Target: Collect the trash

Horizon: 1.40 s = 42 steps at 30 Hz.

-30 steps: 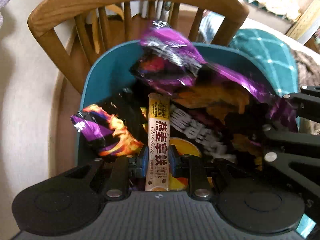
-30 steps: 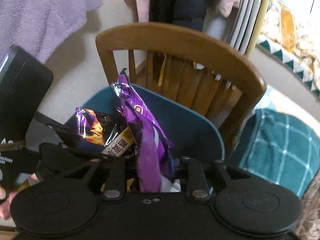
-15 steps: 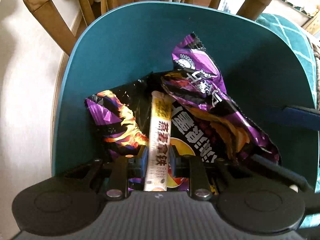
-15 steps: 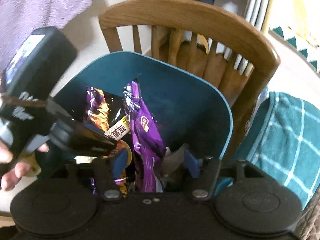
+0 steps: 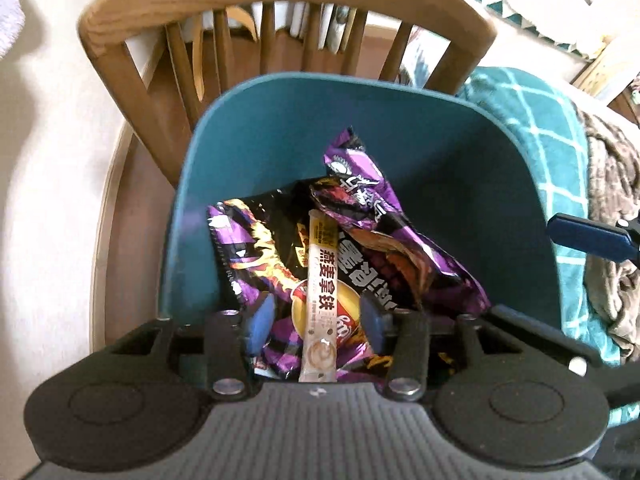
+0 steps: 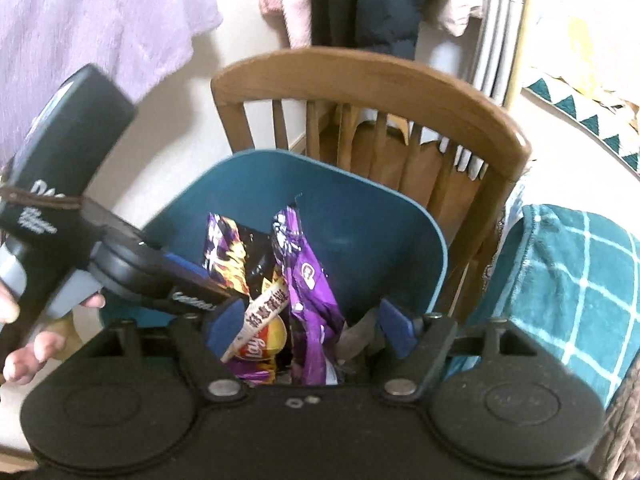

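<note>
Against a wooden chair (image 5: 280, 8), teal bin (image 5: 400, 128), checked teal blanket (image 6: 572, 280) beside

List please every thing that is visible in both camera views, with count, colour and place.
bin: one, teal, in front of the chair.
chip bags: two, purple and black, inside the bin.
latte stick sachet: one, cream and yellow, on the bags in the bin.
chair: one, brown wood, behind the bin.
blanket: one, teal with white lines, right of the bin.
hanging clothes: several, lilac, pink, dark, on the wall.
left gripper: black, blue pads, open above the bin.
right gripper: black, blue pads, open above the bin.
</note>
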Tool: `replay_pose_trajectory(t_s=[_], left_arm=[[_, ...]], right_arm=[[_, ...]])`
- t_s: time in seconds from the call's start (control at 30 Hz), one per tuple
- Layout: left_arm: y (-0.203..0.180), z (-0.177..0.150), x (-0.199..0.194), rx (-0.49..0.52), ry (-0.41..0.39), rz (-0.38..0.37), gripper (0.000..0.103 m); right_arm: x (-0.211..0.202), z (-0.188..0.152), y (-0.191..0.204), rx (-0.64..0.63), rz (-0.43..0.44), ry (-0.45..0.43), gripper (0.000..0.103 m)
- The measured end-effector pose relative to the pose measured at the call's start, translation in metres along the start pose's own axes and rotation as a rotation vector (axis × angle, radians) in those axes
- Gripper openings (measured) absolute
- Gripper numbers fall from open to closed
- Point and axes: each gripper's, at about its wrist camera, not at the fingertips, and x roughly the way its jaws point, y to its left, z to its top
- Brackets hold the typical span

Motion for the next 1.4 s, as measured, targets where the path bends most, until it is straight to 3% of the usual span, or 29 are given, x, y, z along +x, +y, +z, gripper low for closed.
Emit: replay_pose_trajectory(t_s=[0.07, 0.43, 0.77, 1.0, 1.07, 1.4], left_arm=[[0.004, -0.006, -0.018, 0.012, -0.047, -0.009, 0.066], [0.023, -0.048, -0.11, 0.086, -0.231, -0.026, 0.067], [0.048, -0.097, -0.189, 0.109, -0.352, -0.075, 0.081], [0.064, -0.121, -0.224, 0.072, -0.409, -0.116, 0.087], [0.068, -0.126, -0.232, 0.057, -0.421, -0.129, 0.103], [0.068, -0.153, -0.264, 0.073, -0.51, -0.099, 0.103]], right_arm=[[-0.01, -0.002, 0.002, 0.025, -0.008, -0.028, 0.08], [-0.082, -0.022, 0.03, 0.192, -0.032, -0.205, 0.091], [-0.145, -0.041, 0.074, 0.265, -0.049, -0.361, 0.1], [-0.176, -0.052, 0.104, 0.242, -0.077, -0.412, 0.103], [-0.182, -0.055, 0.111, 0.241, -0.094, -0.424, 0.103], [-0.203, -0.068, 0.129, 0.244, -0.115, -0.473, 0.103]])
